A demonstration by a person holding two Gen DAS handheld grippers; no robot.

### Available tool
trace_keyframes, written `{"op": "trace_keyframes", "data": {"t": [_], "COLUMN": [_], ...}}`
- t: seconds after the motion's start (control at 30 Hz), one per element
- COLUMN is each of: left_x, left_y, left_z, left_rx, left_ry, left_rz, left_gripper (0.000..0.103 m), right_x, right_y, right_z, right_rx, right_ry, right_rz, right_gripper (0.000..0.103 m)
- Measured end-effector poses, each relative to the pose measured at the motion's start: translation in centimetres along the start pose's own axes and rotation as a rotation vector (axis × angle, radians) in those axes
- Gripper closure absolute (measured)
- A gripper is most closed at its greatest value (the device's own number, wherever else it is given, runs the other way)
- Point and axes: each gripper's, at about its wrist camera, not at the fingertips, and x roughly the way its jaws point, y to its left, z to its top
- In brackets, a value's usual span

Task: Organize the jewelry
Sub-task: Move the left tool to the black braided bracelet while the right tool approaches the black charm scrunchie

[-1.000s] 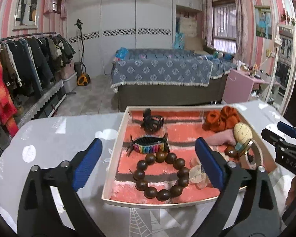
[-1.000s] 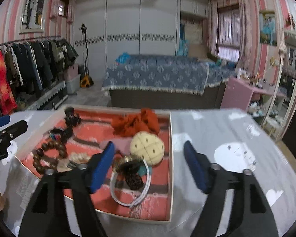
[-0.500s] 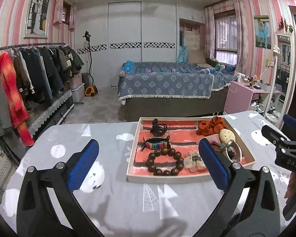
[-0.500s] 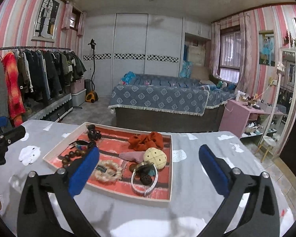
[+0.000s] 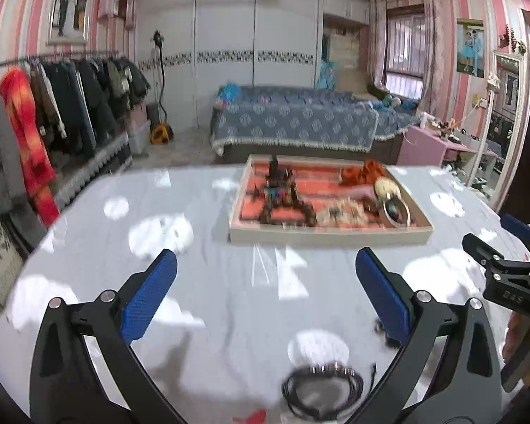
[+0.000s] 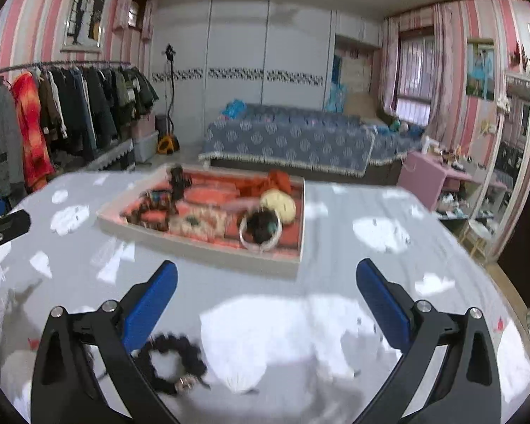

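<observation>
A white-rimmed tray (image 5: pixel 328 237) with a pink striped lining holds jewelry: a dark bead bracelet (image 5: pixel 286 208), a rainbow bracelet (image 5: pixel 277 190), an orange scrunchie (image 5: pixel 365 171), a cream ball (image 5: pixel 388 187) and a white bangle (image 5: pixel 397 210). It also shows in the right wrist view (image 6: pixel 201 247). My left gripper (image 5: pixel 265 293) is open and empty, well short of the tray. A black cord bracelet with silver beads (image 5: pixel 323 387) lies on the table just below it. My right gripper (image 6: pixel 265 296) is open and empty. A black fuzzy bracelet (image 6: pixel 171 362) lies by its left finger.
The table (image 5: pixel 201 282) is grey with white cloud shapes. My right gripper shows at the right edge of the left wrist view (image 5: pixel 505 272). A bed (image 5: pixel 300 123), a clothes rack (image 5: pixel 53 106) and a pink cabinet (image 5: pixel 427 146) stand beyond the table.
Both grippers have drawn back from the tray toward the near table edge. The tray now looks smaller and farther. Two loose bracelets have come into view on the table.
</observation>
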Motion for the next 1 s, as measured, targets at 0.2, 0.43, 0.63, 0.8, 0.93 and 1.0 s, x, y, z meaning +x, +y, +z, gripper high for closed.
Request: {"op": "trace_keyframes", "data": {"t": [0.2, 0.43, 0.63, 0.8, 0.93, 1.0], "left_x": [1.4, 2.4, 2.8, 2.9, 3.1, 3.1], "left_y": [0.3, 0.2, 1.3, 0.7, 0.1, 0.3], "left_z": [-3.6, -6.1, -7.5, -8.1, -8.8, -8.9], "left_rx": [-0.003, 0.022, 0.005, 0.026, 0.056, 0.051], "left_ry": [0.122, 0.2, 0.246, 0.272, 0.303, 0.309], "left_rz": [-0.04, -0.038, -0.053, -0.071, -0.074, -0.083], "left_gripper": [0.005, 0.005, 0.006, 0.006, 0.01, 0.011], "right_x": [1.1, 2.1, 2.9, 3.4, 3.8, 4.1], "right_y": [-0.3, 0.3, 1.1, 2.2, 2.7, 2.7], "right_z": [-1.7, -3.4, -4.3, -5.1, -5.3, -5.4], "right_rx": [0.003, -0.001, -0.003, -0.023, -0.047, -0.047], "right_ry": [0.087, 0.168, 0.213, 0.251, 0.267, 0.285], "right_rz": [-0.024, -0.001, 0.019, 0.046, 0.036, 0.039], "right_gripper": [0.004, 0.004, 0.004, 0.004, 0.004, 0.004]}}
